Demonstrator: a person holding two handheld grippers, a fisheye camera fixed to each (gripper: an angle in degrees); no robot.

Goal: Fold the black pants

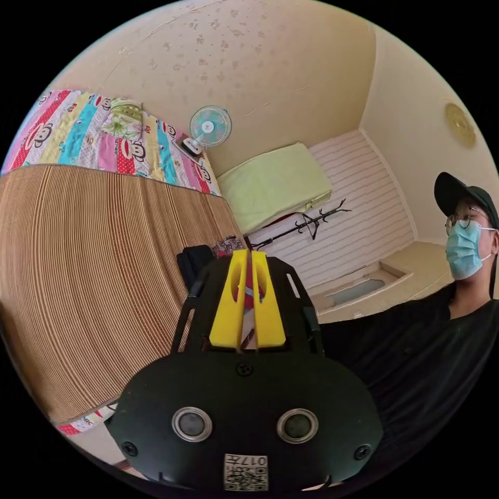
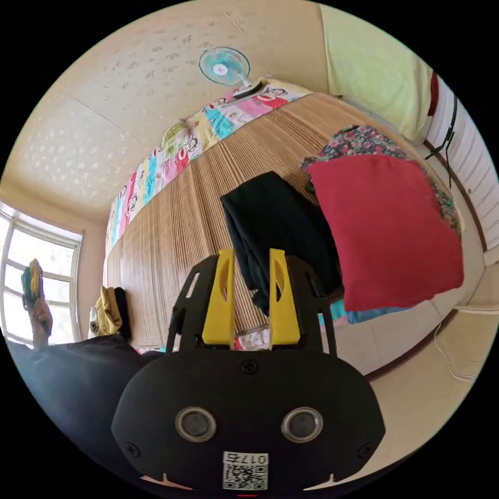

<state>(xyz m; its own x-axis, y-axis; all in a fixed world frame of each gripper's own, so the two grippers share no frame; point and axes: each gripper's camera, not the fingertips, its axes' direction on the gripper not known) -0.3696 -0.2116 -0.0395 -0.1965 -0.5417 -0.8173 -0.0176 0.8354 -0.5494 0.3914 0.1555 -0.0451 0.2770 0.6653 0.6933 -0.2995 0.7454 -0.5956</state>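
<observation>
The black pants (image 2: 275, 223) lie folded in a bundle on the bamboo mat (image 2: 171, 223) of the bed, near its edge. My right gripper (image 2: 252, 255) hovers just short of them, open, with nothing between its yellow jaws. My left gripper (image 1: 248, 257) is raised away from the bed (image 1: 93, 270), its yellow jaws pressed together with nothing held. Just past its tip, a dark shape (image 1: 195, 260) sits at the mat's edge; it may be the pants.
A folded red cloth (image 2: 384, 228) lies on a floral cloth (image 2: 364, 140) beside the pants. A small fan (image 2: 223, 65) stands at the bed's head. Yellow and black clothes (image 2: 109, 312) are piled at the mat's far corner. A person in black (image 1: 468, 234) stands close by.
</observation>
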